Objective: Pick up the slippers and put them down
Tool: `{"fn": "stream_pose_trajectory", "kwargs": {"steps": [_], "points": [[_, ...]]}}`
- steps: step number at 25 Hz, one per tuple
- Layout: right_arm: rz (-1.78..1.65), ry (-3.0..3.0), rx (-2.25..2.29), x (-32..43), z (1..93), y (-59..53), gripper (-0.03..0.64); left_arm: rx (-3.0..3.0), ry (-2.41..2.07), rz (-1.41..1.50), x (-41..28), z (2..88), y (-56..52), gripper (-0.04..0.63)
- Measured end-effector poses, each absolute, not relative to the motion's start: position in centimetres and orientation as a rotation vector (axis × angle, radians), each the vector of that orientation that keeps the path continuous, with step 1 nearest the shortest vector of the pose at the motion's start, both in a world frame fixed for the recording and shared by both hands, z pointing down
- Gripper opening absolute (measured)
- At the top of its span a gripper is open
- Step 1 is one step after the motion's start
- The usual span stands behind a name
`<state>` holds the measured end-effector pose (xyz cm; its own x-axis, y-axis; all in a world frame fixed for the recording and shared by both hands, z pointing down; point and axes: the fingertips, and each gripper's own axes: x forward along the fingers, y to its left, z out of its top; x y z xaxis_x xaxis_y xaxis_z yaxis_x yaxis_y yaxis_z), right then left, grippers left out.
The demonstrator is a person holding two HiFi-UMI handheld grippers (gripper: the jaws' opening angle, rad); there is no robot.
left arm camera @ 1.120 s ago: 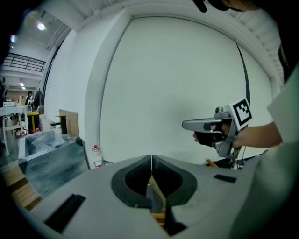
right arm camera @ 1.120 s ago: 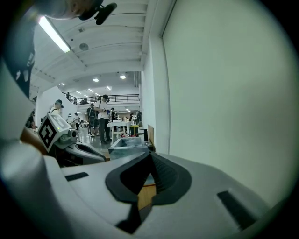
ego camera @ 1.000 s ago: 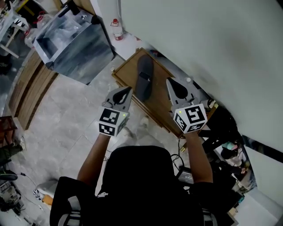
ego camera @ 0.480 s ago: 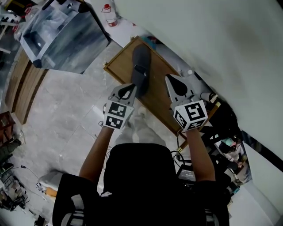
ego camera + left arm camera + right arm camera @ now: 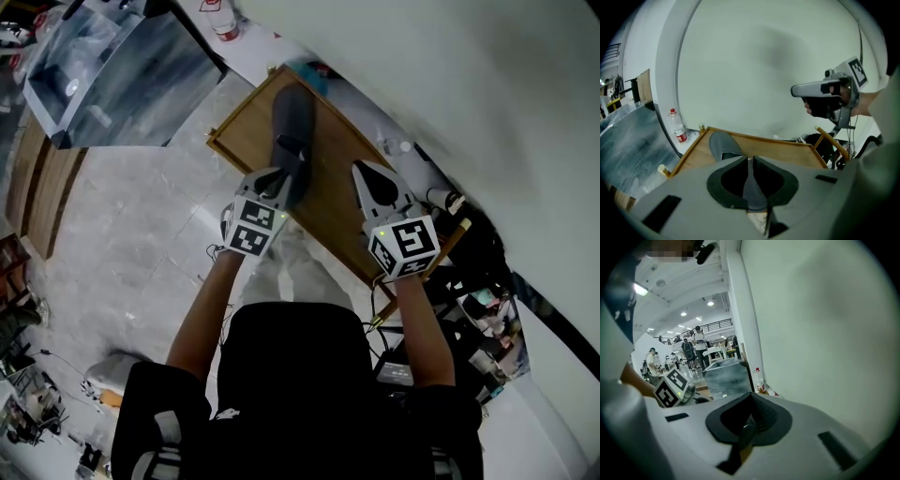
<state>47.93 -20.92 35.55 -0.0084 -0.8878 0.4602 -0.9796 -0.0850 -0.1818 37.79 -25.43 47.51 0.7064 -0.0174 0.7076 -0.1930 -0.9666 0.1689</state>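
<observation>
Slipper (image 5: 292,117) | on tray (image 5: 246,141) under left gripper (image 5: 284,174) tip | left, right gripper (image 5: 365,171) jaws pressed together

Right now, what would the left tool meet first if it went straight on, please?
Probably the dark grey slipper lying on the brown wooden tabletop; the left tool points down at it.

A brown wooden tabletop (image 5: 335,183) with a raised rim carries one dark grey slipper (image 5: 292,117), lying flat near its far corner.
</observation>
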Motion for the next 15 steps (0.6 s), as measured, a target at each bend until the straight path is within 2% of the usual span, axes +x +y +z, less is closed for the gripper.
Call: {"fn": "stream_pose_trajectory", "kwargs": {"steps": [6, 9, 11, 15], "points": [[0.774, -1.962, 2.059, 48.5, 38.5, -20.5, -0.009, 2.674, -0.138, 1.211, 38.9, 51.1, -25.0, 0.014], [0.797, -1.965, 2.052, 48.5, 39.5, -20.2, -0.009, 2.635, -0.111, 1.229, 39.3, 52.8, -24.3, 0.122], [0.807, -1.965, 2.051, 48.6, 39.9, -20.1, -0.009, 2.623, -0.114, 1.253, 39.6, 53.5, -24.2, 0.140], [0.840, -1.954, 2.053, 49.1, 40.8, -19.6, -0.009, 2.612, -0.129, 1.295, 40.3, 54.9, -24.2, 0.225]]}}
